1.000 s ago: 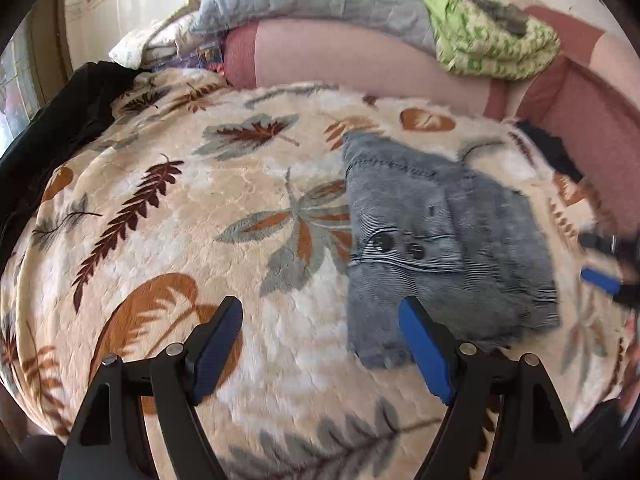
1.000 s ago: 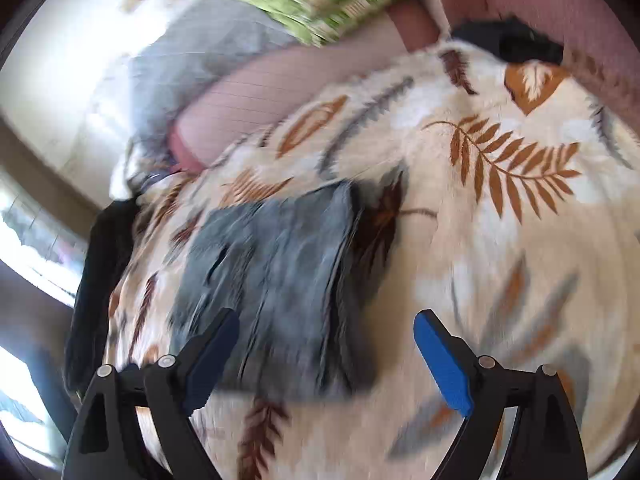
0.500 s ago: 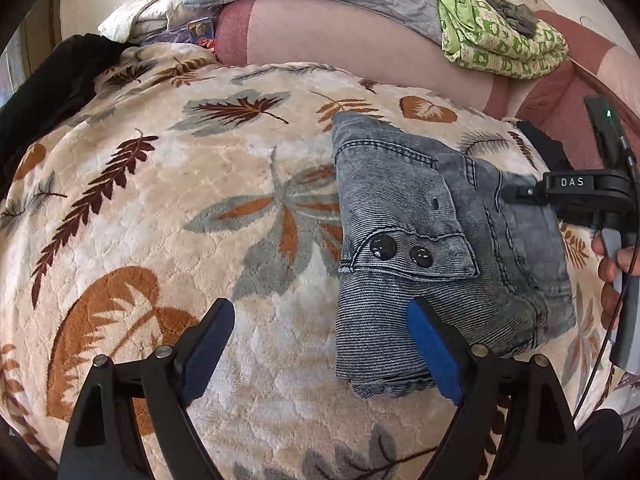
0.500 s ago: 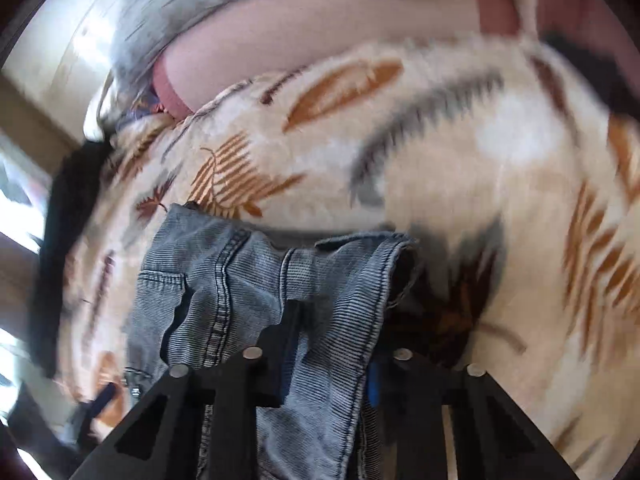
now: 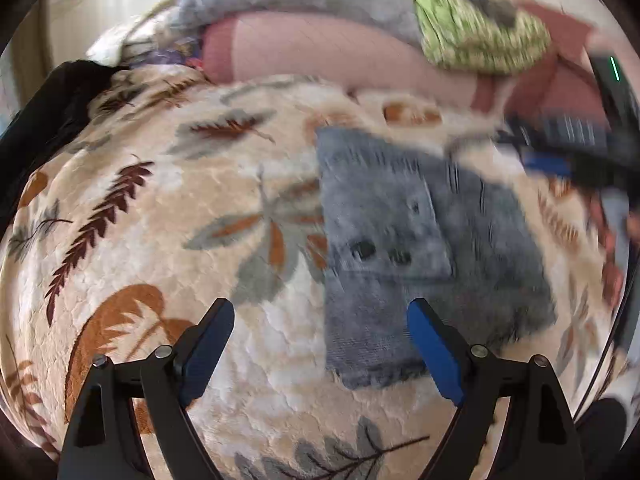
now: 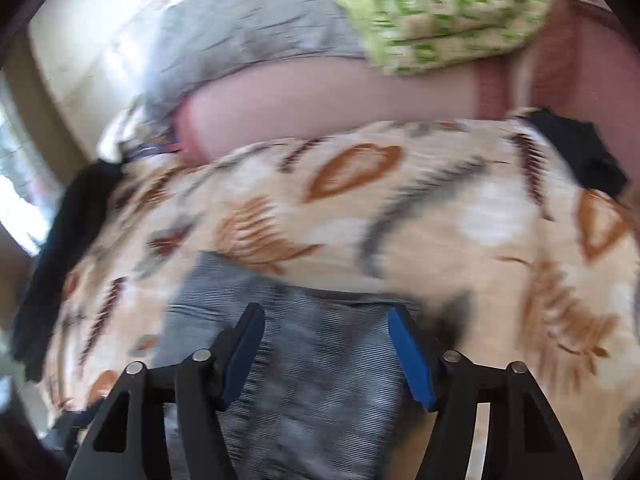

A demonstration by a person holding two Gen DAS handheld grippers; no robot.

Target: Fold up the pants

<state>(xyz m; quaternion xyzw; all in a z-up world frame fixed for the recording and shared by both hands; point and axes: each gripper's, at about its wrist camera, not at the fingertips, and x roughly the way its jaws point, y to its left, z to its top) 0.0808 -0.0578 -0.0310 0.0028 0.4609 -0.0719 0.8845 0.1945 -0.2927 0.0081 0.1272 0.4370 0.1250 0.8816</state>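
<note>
Two hand-held grippers with black arms and blue finger pads hang over a folded bundle of grey-blue denim pants (image 5: 420, 248) lying on a cream plush blanket printed with brown and grey leaves (image 5: 168, 240). The left gripper (image 5: 320, 344) has its fingers spread wide apart with nothing between them, its right pad over the near edge of the pants. The right gripper (image 6: 326, 350) is also spread, holding nothing, directly above the denim. At the far side of the blanket lie a long pink bolster (image 6: 340, 96), a grey quilted cover (image 6: 248, 40) and a green patterned cloth (image 6: 432, 20). Both views are motion-blurred.
</note>
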